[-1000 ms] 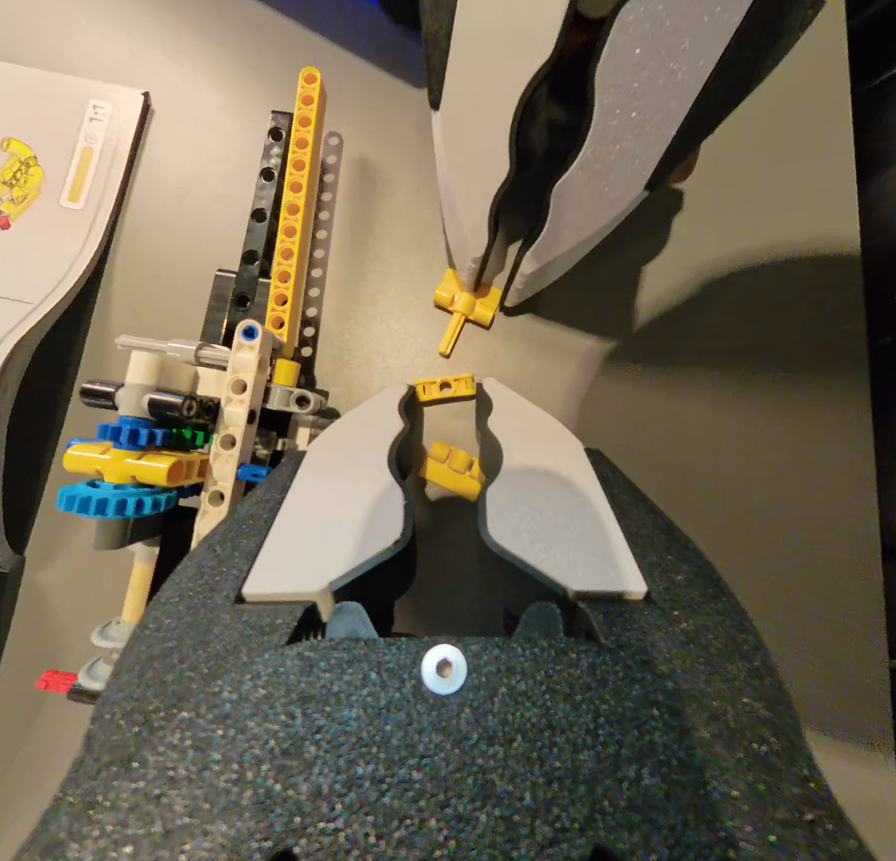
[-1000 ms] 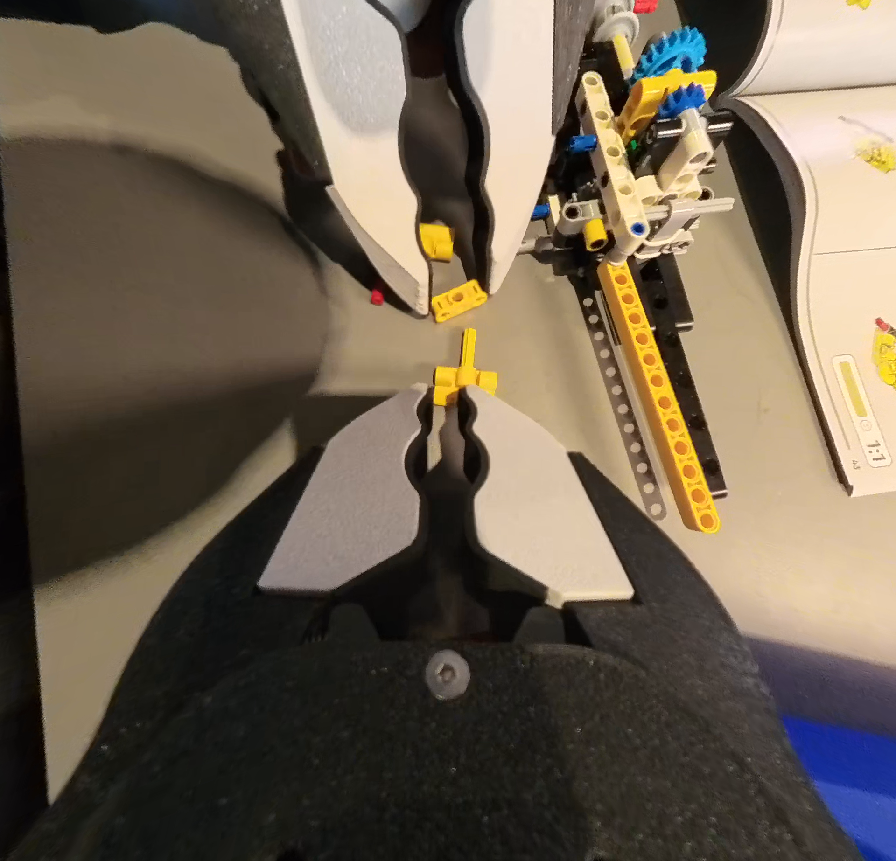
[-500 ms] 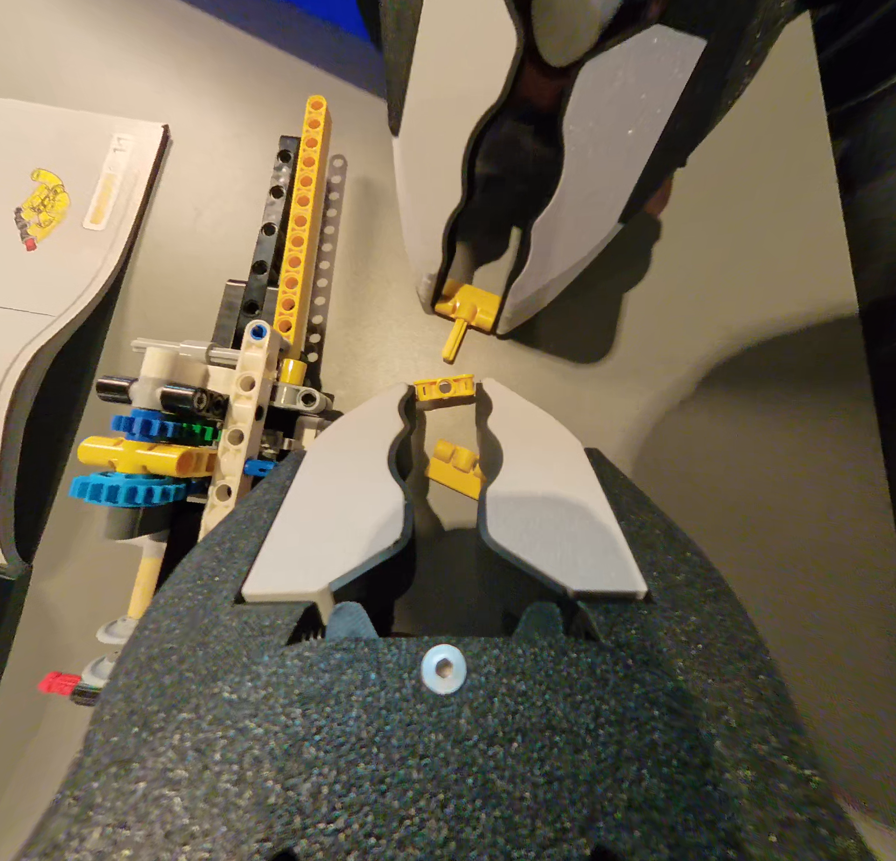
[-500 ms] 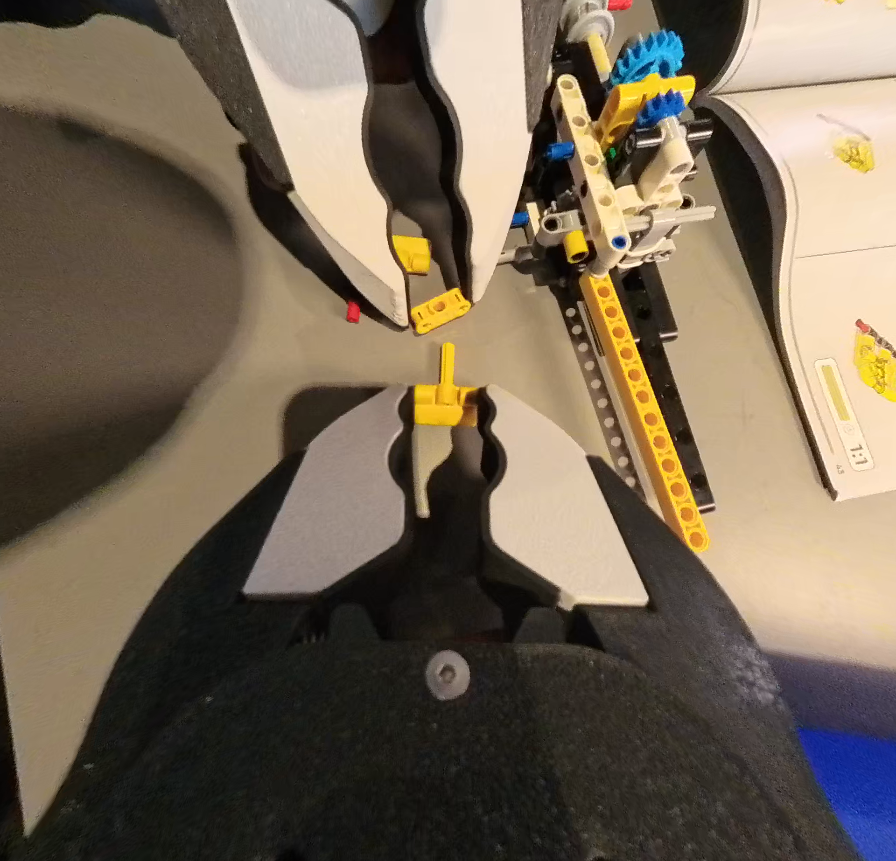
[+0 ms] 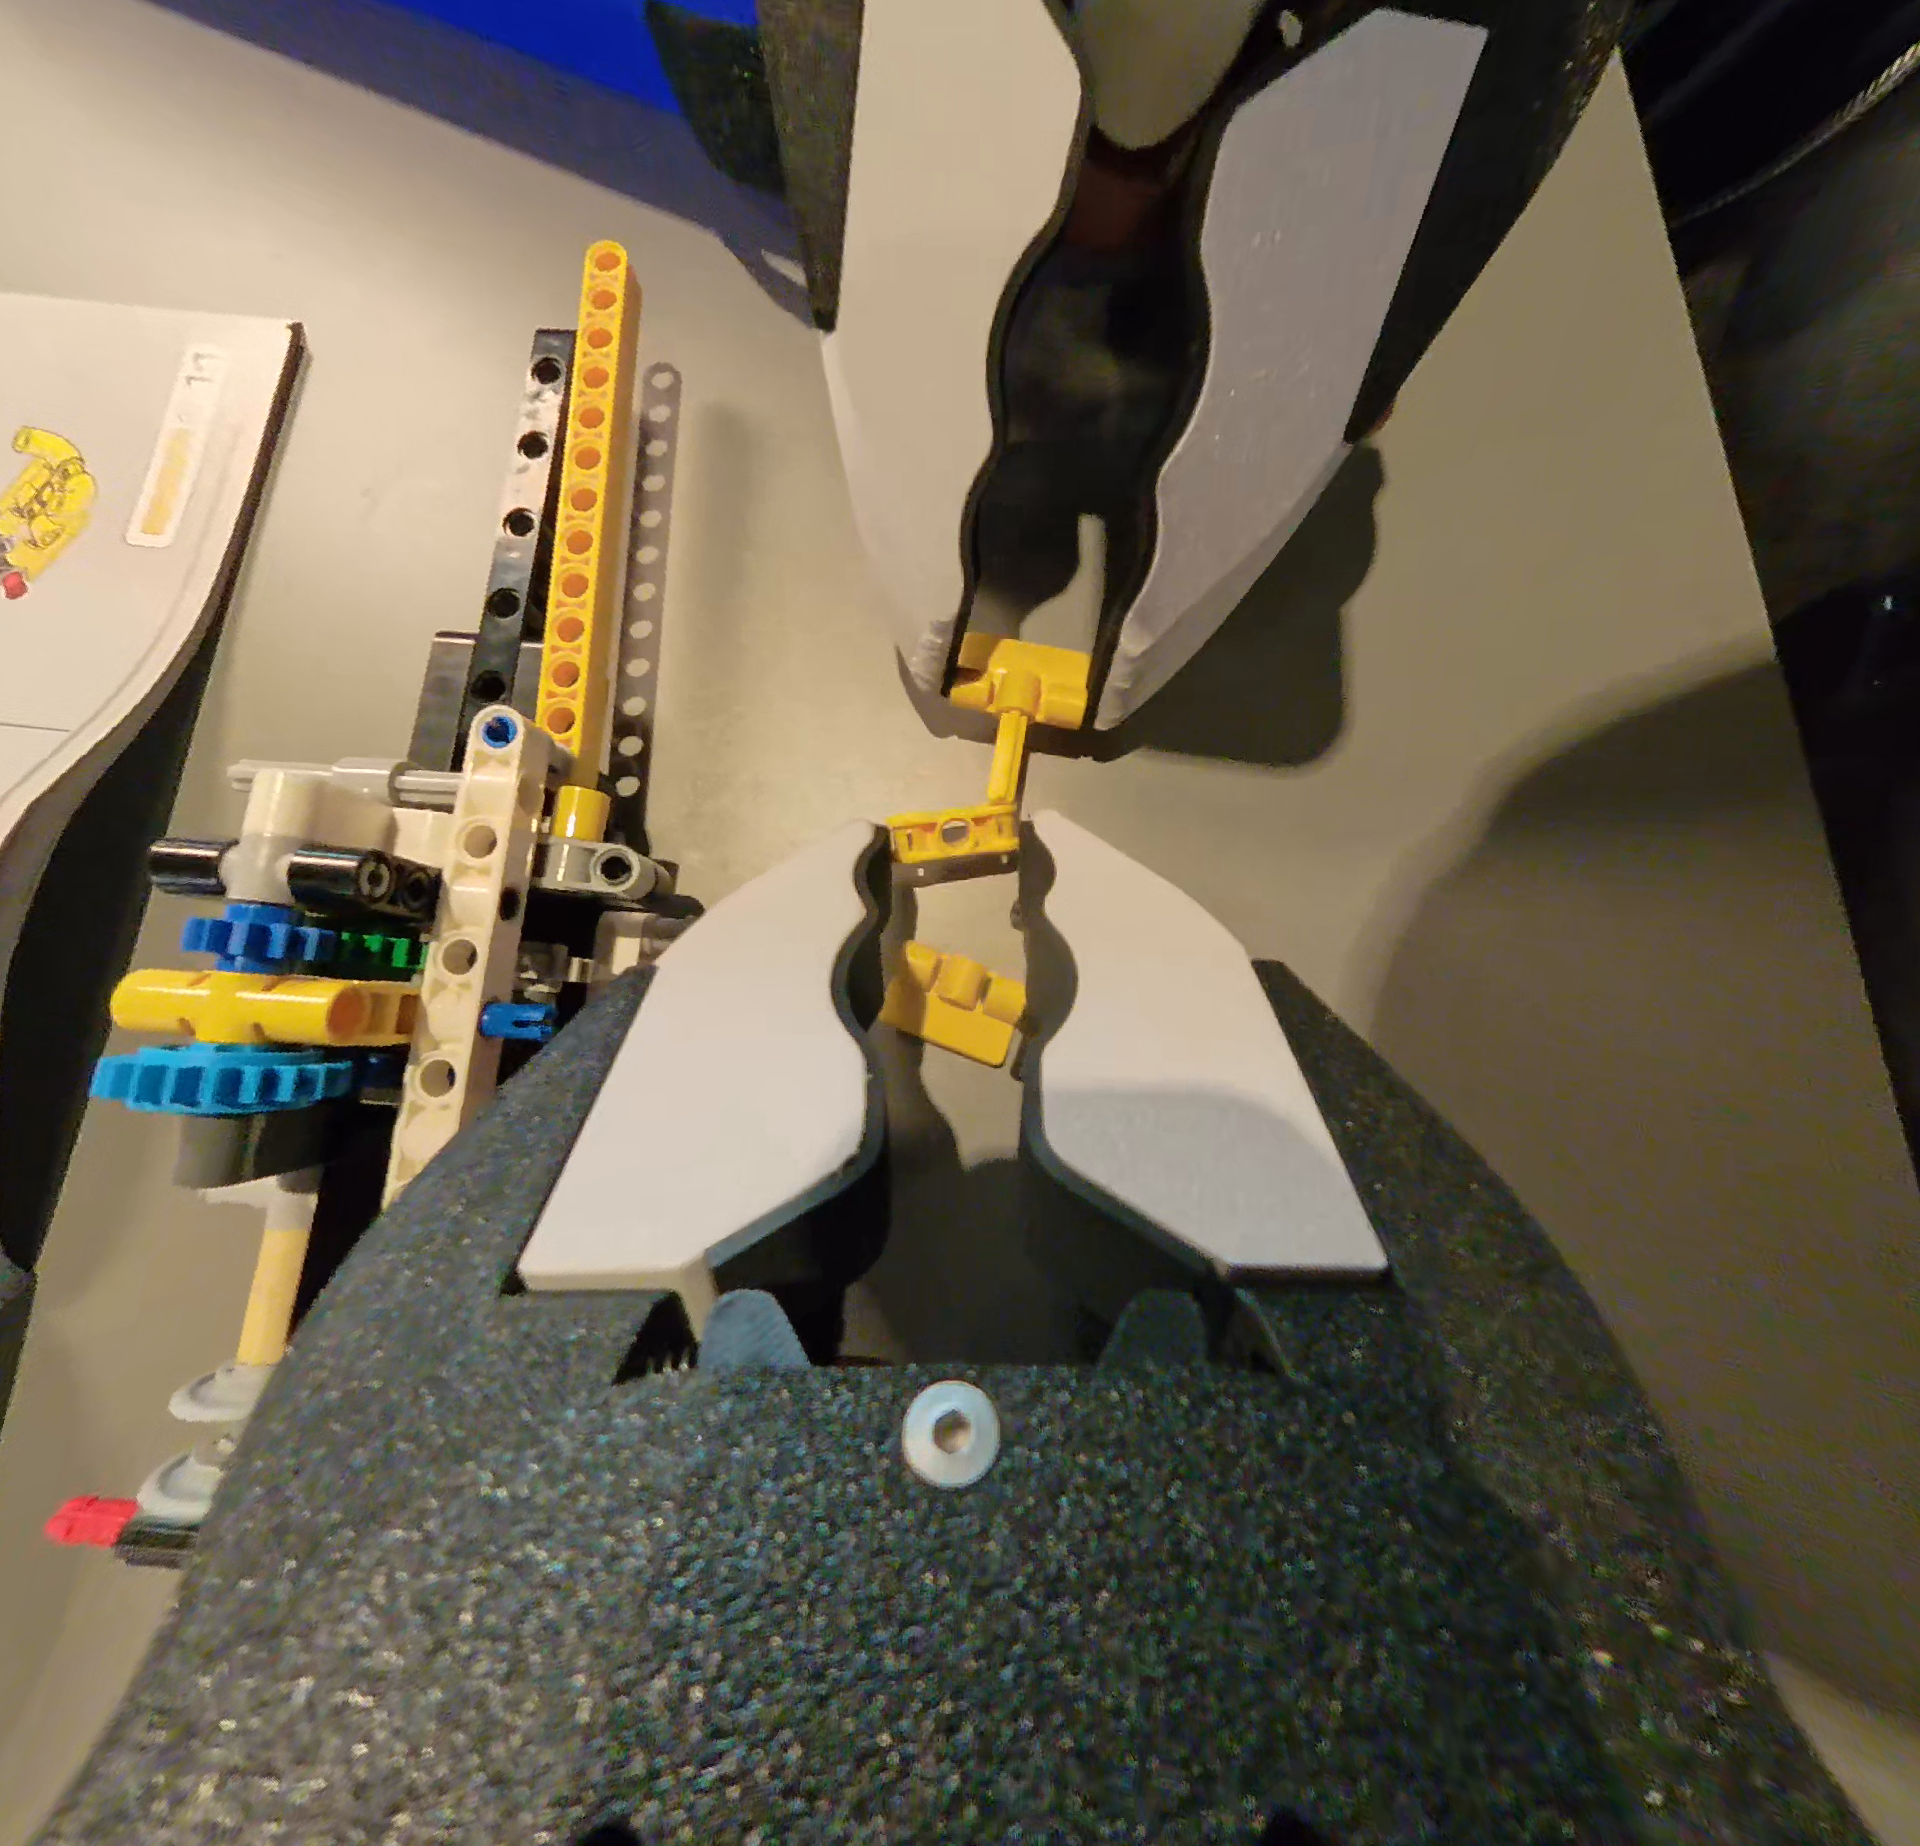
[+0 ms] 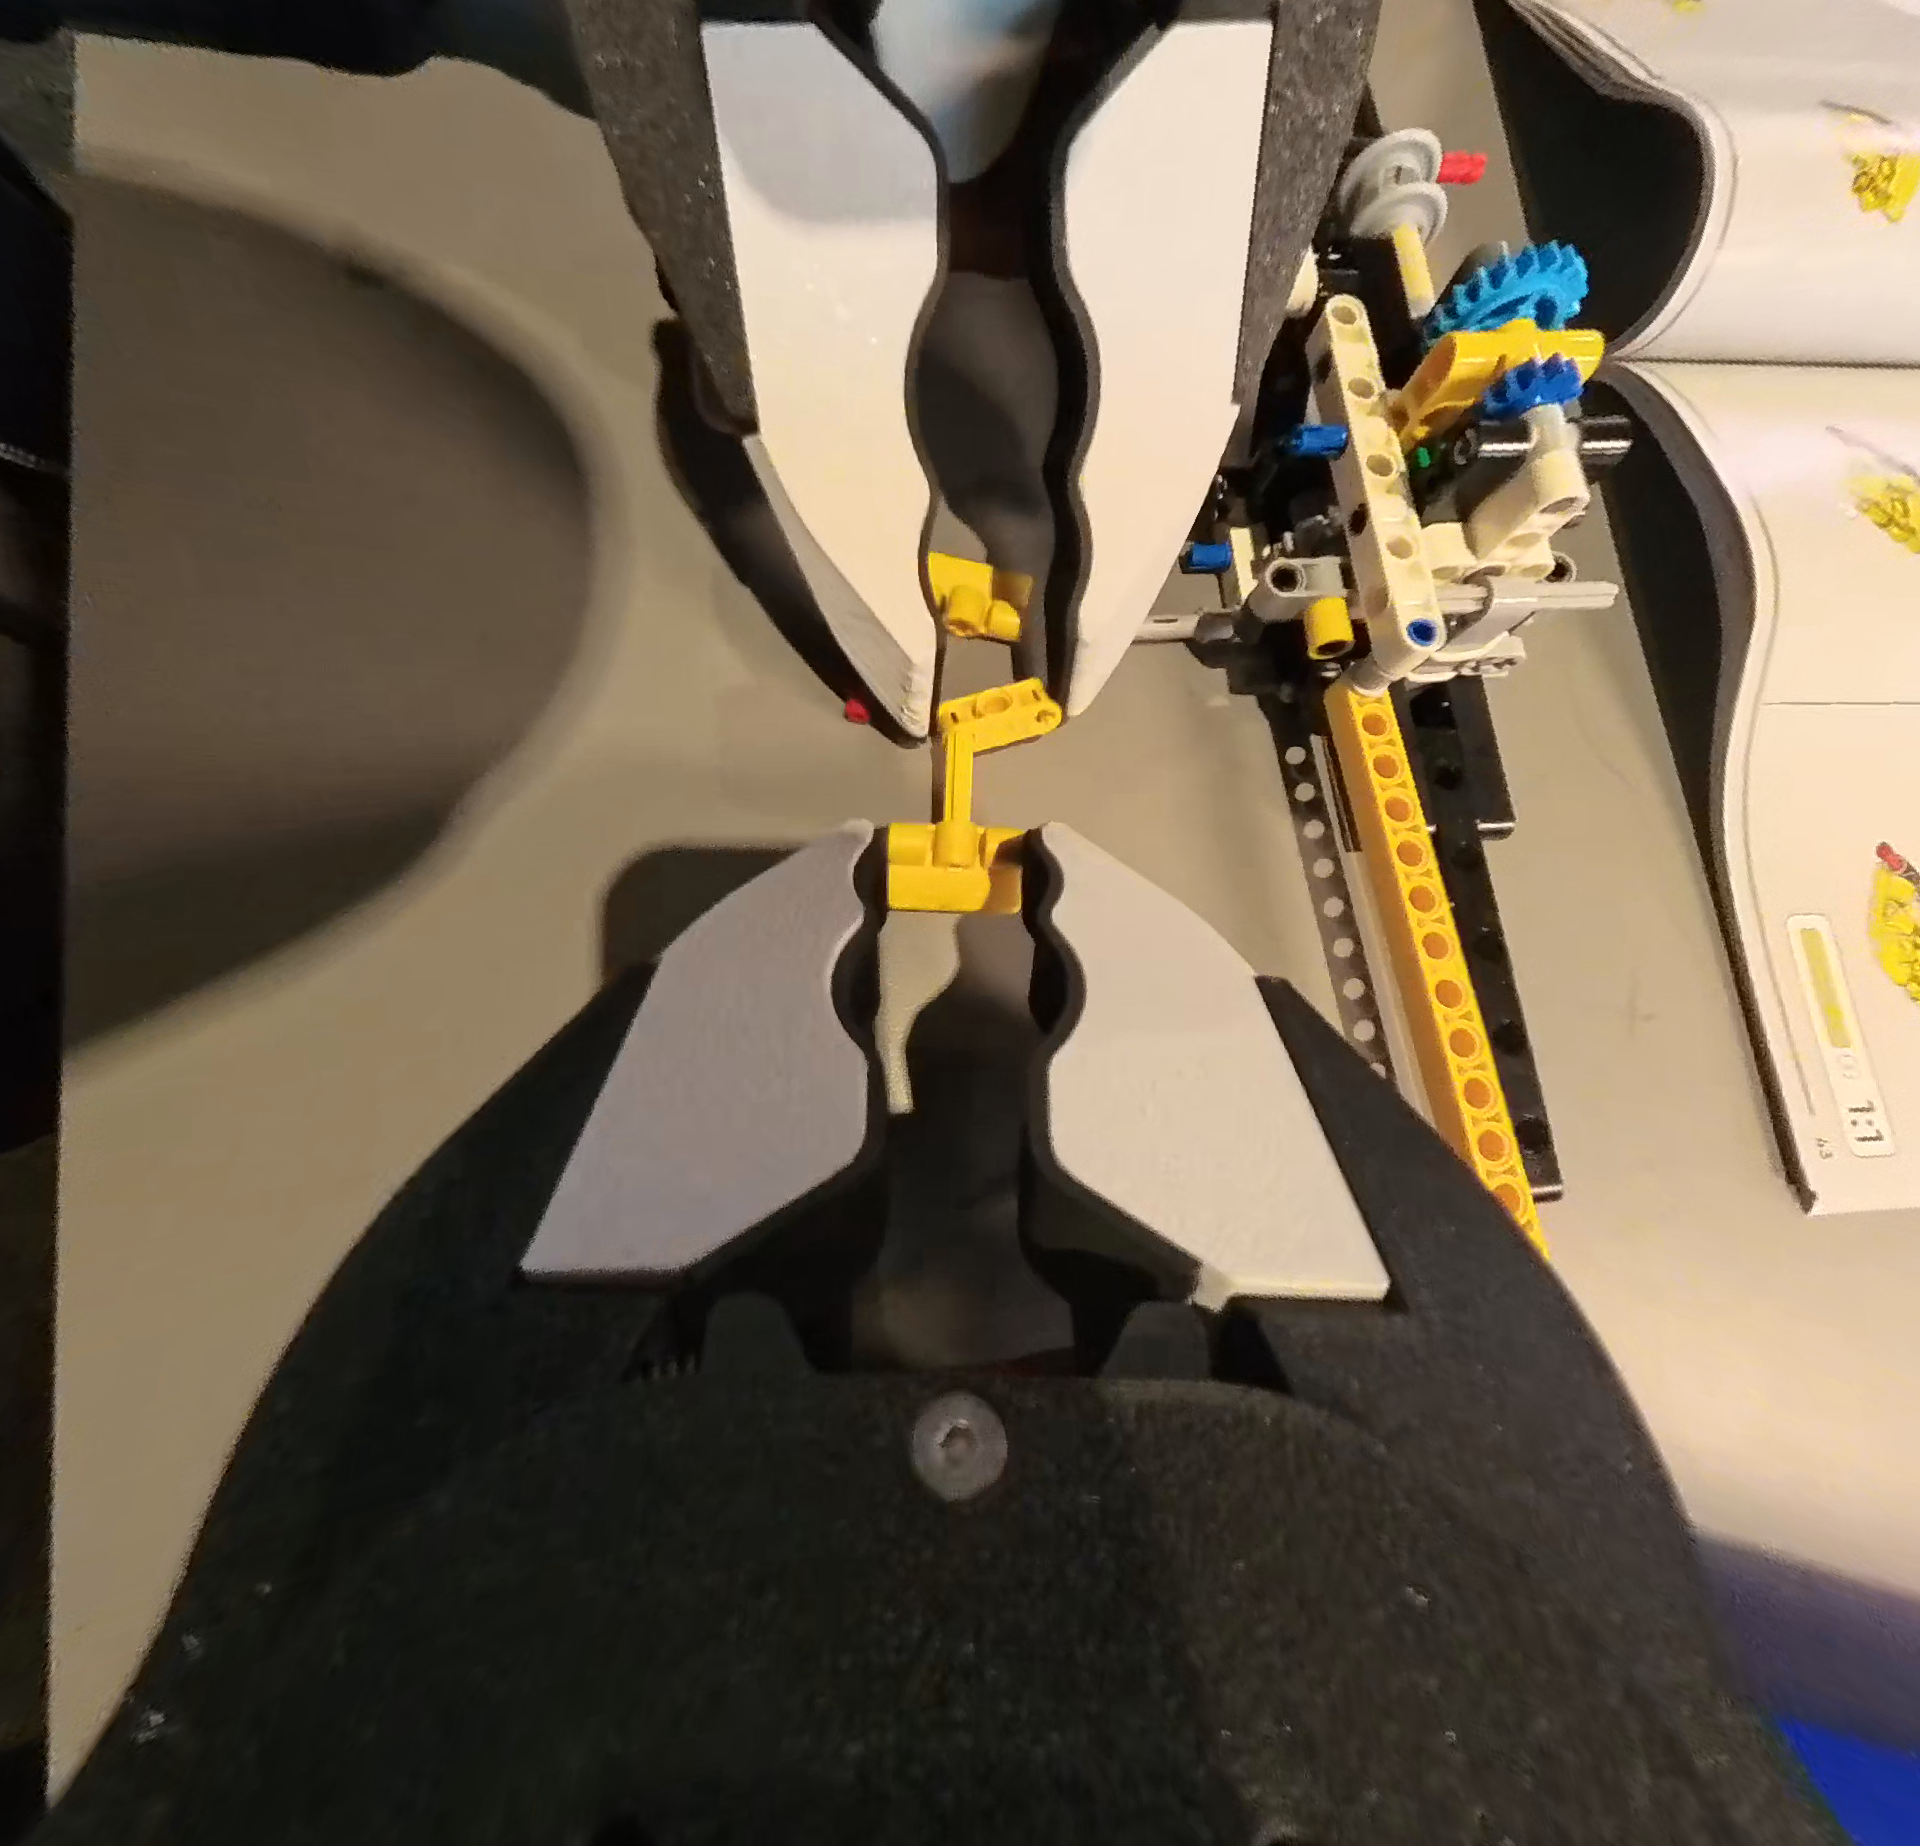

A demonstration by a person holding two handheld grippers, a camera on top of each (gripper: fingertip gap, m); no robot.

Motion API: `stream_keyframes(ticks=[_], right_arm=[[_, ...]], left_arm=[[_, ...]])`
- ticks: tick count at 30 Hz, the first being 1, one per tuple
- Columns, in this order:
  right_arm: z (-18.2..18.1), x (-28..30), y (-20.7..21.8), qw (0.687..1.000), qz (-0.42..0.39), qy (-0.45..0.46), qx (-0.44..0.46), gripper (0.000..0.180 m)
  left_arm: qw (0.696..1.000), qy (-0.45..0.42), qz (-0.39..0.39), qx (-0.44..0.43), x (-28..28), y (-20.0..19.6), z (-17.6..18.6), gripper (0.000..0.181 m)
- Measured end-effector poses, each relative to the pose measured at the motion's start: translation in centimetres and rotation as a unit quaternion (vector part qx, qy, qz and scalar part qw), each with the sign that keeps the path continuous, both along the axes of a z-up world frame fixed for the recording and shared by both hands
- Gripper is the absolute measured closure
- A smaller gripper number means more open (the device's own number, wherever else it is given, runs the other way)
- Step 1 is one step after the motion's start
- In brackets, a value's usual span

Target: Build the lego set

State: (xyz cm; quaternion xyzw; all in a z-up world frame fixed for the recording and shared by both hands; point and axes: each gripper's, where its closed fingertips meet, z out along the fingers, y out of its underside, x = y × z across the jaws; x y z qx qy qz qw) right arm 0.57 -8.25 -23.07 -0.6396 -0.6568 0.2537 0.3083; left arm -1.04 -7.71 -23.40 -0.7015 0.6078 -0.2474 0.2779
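At the far left of the left wrist view lay the instruction booklet on the grey counter, and next to it stood the partly built model, with its long yellow beam, blue gears and a small red pin at its near end. More to the right, the left hand-held gripper was closed on a small yellow connector, which it held at the very tips; a second yellow piece sat deeper between its jaws, and I could not tell if this one was gripped or only rested there. Facing it, the right hand-held gripper was clamped on a yellow T-shaped piece with a pin, and the pin end was touching the connector. In my judgement the step in hand was to join these two small parts in the air, above the counter. The next move would call for the pin to be lined up with one hole of the connector and then pushed straight in, without the tips slipping. Whether the pin had already entered a hole was hard to make out, because the joint was small and partly covered by the fingers. The model was also partly hidden behind the left hand-held gripper, and the booklet was cut off by the frame edge
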Motion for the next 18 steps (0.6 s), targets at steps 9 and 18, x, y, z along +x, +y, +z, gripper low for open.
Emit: stream_keyframes(ticks=[9, 18], right_arm=[[-0.45, 0.32, -0.13, 1.0, 0.008, -0.02, 0.004, 0.155], [-0.75, 0.54, -0.24, 1.0, 0.011, -0.028, 0.003, 0.155]], left_arm=[[1.0, 0.01, -0.009, -0.002, 0.31, -0.32, -0.16, 0.157], [1.0, 0.015, -0.006, -0.005, 0.39, -0.38, -0.14, 0.157]])
